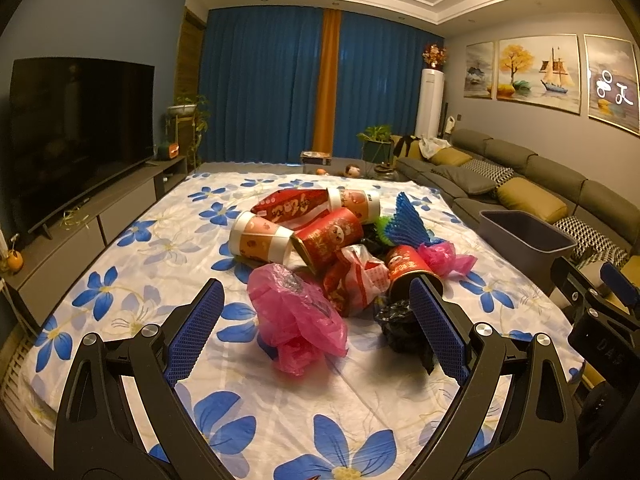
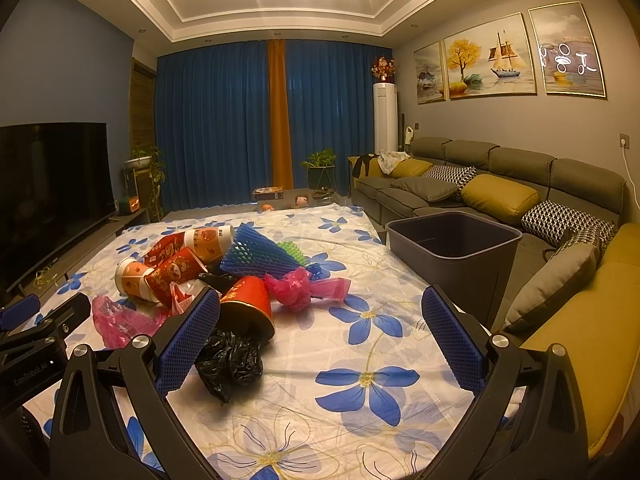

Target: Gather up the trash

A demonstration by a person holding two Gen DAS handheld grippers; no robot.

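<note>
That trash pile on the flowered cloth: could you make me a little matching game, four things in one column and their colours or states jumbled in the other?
Things:
1. crumpled bag nearest the left gripper
2. foam fruit net
3. bin
4. crumpled bag in front of the red cup

Descriptions:
A. black
B. grey, nothing visible inside
C. pink
D. blue

Pairs: 1-C, 2-D, 3-B, 4-A
</note>
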